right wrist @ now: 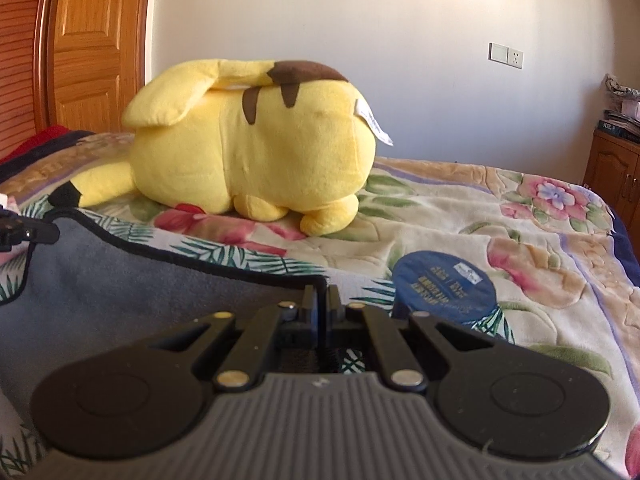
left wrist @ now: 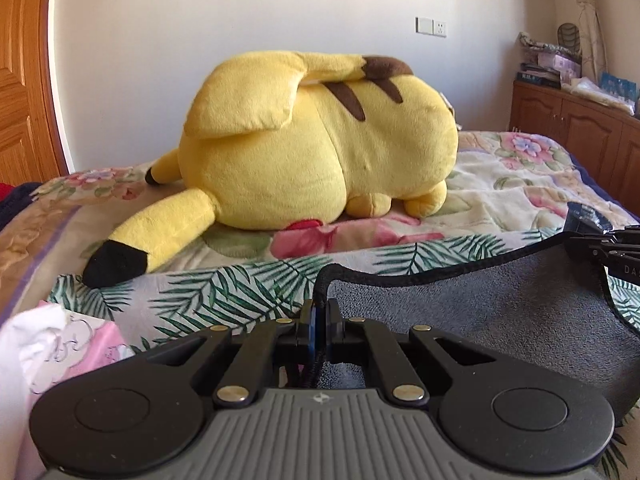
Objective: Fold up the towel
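The towel (left wrist: 500, 312) is grey on the side facing me, with a black hem, and palm-leaf print on its other side (left wrist: 224, 292). It lies partly lifted on the bed. My left gripper (left wrist: 319, 312) is shut on the towel's left corner at the black hem. My right gripper (right wrist: 320, 300) is shut on the towel's right corner (right wrist: 132, 300). The right gripper also shows at the right edge of the left wrist view (left wrist: 608, 240). The left gripper shows at the left edge of the right wrist view (right wrist: 24, 234). The towel's edge sags between the two grippers.
A large yellow plush toy (left wrist: 320, 140) lies on the floral bedspread (left wrist: 520, 184) just beyond the towel. A round blue-lidded container (right wrist: 444, 288) sits on the bed to the right. A wooden cabinet (left wrist: 580, 132) stands far right. Pink and white cloth (left wrist: 60, 344) lies at the left.
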`<state>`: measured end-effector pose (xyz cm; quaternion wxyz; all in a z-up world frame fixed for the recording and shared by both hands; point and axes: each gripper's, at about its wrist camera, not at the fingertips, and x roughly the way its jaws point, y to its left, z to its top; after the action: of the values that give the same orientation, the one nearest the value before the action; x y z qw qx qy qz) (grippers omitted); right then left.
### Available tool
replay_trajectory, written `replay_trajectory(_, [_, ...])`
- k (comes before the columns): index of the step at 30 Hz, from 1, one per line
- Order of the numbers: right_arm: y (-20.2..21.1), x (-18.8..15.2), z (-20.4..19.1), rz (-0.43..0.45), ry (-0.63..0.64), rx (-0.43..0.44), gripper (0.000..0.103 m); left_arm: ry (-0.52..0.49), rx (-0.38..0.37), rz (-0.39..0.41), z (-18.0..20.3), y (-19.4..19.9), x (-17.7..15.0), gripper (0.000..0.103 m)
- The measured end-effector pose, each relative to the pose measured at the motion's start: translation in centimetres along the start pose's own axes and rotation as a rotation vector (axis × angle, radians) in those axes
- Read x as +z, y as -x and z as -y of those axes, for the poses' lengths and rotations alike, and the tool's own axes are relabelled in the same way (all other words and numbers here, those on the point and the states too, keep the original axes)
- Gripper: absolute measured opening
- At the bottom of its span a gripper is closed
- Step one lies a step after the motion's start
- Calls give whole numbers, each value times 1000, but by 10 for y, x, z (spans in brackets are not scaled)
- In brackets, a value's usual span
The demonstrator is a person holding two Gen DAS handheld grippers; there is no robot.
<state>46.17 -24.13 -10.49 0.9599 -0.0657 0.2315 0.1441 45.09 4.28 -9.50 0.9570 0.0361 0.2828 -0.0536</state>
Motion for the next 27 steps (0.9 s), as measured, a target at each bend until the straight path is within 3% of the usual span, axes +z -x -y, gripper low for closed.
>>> replay_trajectory(8, [-13, -9, 0, -53, -8, 7, 6, 11, 20, -36, 0, -16, -7, 0])
replay_trajectory(10, [-12, -9, 2, -58, -12, -1, 14, 14, 28, -39, 0, -15, -7, 12])
replay_trajectory(13, [-8, -8, 4, -69, -19, -1, 15, 14, 31, -39, 2, -9, -6, 22])
replay_trajectory(18, [12, 2, 4, -86, 11, 3, 16, 10, 19, -38, 12, 14, 2, 35])
replay_trajectory(20, [27, 8, 3, -81, 22, 6, 38, 3, 15, -33, 18, 28, 7, 38])
replay_trajectory(21, [36, 12, 2, -70, 28, 6, 41, -1, 13, -32, 21, 35, 9, 41])
replay_trajectory(27, [92, 32, 0, -44, -4, 25, 42, -3, 2, -34, 33, 89, 10, 44])
